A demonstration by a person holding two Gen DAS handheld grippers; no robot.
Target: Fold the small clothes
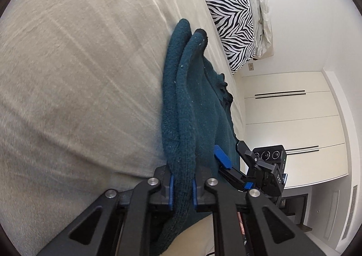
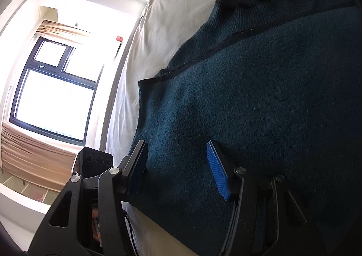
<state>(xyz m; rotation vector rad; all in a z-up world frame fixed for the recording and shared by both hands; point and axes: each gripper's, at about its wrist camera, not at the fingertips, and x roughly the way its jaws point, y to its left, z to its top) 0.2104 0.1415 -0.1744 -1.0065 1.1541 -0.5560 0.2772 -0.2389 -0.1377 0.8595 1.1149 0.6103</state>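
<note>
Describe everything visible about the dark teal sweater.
The dark teal sweater looks like fuzzy knit wool, with a ribbed collar and a black seam line. It lies spread on the beige bed. The left claw is shut on a raised fold; the right claw sits open over the body.

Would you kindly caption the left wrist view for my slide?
Left tongs pinch a teal knit sweater over the beige bed; right tongs open alongside.
</note>
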